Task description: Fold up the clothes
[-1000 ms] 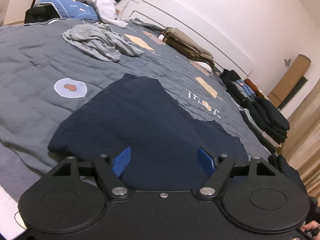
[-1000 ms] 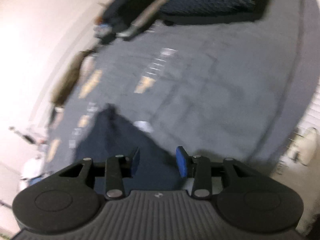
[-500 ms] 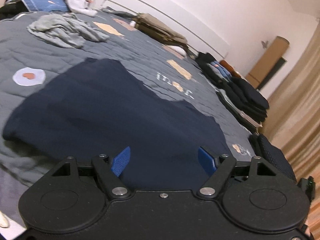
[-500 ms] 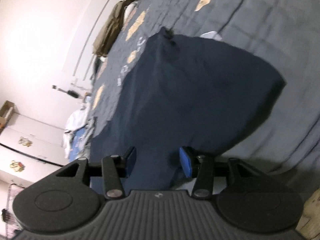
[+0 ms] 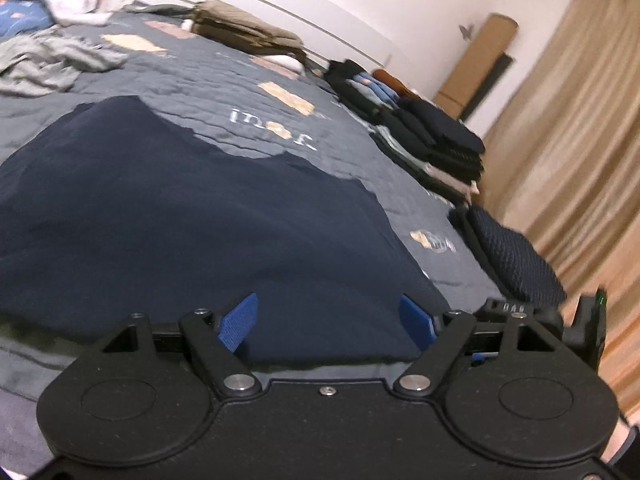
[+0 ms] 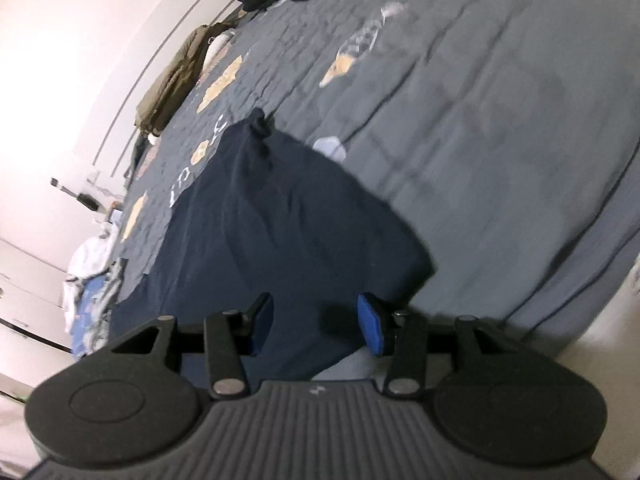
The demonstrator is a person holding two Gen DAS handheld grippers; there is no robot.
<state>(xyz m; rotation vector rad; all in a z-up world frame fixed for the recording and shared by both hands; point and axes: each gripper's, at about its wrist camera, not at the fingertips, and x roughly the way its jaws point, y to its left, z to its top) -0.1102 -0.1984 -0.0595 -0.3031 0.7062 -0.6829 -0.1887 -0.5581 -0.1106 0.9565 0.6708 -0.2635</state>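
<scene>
- Navy garment [image 5: 168, 216] lies spread flat on the grey quilted bedspread [image 5: 224, 92], filling the middle of the left wrist view; its near hem runs right under both tools.
- Left gripper [image 5: 328, 322] sits at 6 o'clock over that hem, blue pads wide apart, nothing between them.
- Right gripper [image 6: 316, 322] hangs over the garment's [image 6: 280, 232] near corner, fingers parted with a clear gap, gripping nothing; whether the pads touch the cloth cannot be told.
- At 10 o'clock in the left view: a crumpled grey garment [image 5: 52, 62], well apart from the navy one.
- At 12 o'clock, against the wall, a folded olive-brown pile [image 5: 244, 34].
- At 2 o'clock, a stack of dark folded clothes [image 5: 424, 136] along the bed's far edge.
- At 3 o'clock, a dark knitted piece [image 5: 508, 256] just beside the left gripper's far side.
- Tan curtains [image 5: 580, 128] hang along the right.
- Nothing lies on top of the navy cloth.
</scene>
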